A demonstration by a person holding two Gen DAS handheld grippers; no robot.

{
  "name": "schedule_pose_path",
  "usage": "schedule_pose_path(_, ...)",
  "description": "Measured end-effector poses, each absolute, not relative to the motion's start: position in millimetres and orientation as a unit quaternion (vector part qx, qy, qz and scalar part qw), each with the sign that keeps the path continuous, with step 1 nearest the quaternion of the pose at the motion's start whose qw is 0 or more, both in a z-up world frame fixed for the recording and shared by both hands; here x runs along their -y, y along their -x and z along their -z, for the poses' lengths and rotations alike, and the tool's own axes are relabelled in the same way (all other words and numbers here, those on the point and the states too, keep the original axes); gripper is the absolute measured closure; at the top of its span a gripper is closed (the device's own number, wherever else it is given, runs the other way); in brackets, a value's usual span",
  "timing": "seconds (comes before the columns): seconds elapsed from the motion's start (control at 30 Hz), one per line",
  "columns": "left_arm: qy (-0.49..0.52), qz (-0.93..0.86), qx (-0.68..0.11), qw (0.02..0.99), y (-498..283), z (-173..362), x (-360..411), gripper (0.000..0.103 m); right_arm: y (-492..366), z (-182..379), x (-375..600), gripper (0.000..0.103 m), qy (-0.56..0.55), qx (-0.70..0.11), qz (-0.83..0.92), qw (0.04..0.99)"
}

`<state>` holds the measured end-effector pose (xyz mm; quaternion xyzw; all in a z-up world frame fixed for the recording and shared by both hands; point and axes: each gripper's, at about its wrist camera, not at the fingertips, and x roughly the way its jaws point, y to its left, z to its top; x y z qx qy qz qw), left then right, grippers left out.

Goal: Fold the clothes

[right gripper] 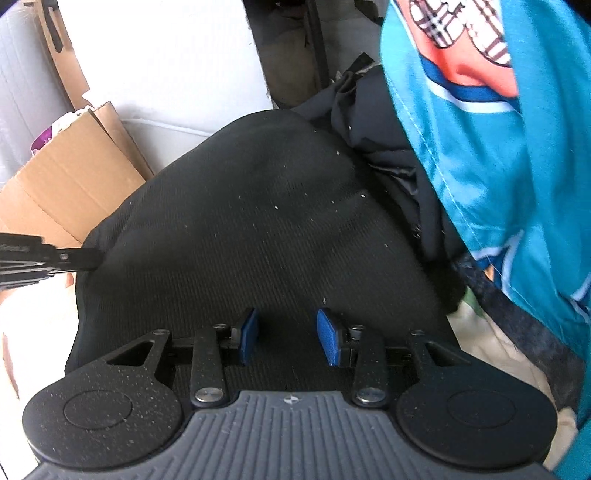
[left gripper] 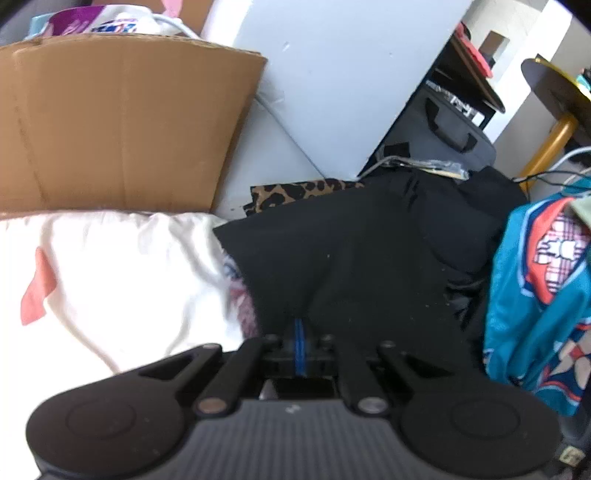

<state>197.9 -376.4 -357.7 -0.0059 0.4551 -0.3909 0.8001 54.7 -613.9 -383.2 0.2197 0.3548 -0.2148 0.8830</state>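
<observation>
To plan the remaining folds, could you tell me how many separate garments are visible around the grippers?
4, at least: a black garment pinched by the left gripper, a teal printed top to its right, a leopard-print piece behind, white cloth on the left. Others may lie hidden beneath.

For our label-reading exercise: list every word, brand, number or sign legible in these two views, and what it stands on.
None reads clearly.
Blue lettering on the white packet behind the cardboard box: too blurred.
Print on the teal garment: a plaid and orange pattern, no letters.
Marking on the left gripper, seen from the right wrist: too small.
</observation>
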Motion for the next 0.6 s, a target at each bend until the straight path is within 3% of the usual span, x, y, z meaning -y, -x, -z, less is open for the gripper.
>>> schedule_pose_path(0.1, 0.005, 0.384, -0.461, 0.8, -196, 347, 370, 0.078, -51, 376, 613, 0.06, -0.235, -0.361, 0.218, 0.876)
schedule_pose_path(0.17, 0.006, 0.379, -0.463, 0.801, -196, 338, 366, 0.056, -51, 367, 612, 0.059, -0.243, -0.364, 0.218, 0.872)
schedule_pose_path(0.23, 0.002, 0.372, -0.464, 0.804, -194, 328, 365, 0.045, -51, 357, 610, 0.054, -0.238, -0.368, 0.223, 0.871)
schedule_pose_path(0.33, -0.014, 0.368, -0.476, 0.799, -191, 313, 366, 0.04, -50, 337, 607, 0.042, -0.242, -0.378, 0.22, 0.866)
schedule_pose_path(0.47, -0.031, 0.362, -0.472, 0.803, -187, 286, 362, 0.02, -48, 308, 602, 0.024, -0.235, -0.384, 0.219, 0.866)
schedule_pose_path(0.6, -0.042, 0.359, -0.464, 0.809, -180, 255, 352, 0.02, -43, 279, 598, 0.012, -0.247, -0.393, 0.221, 0.858)
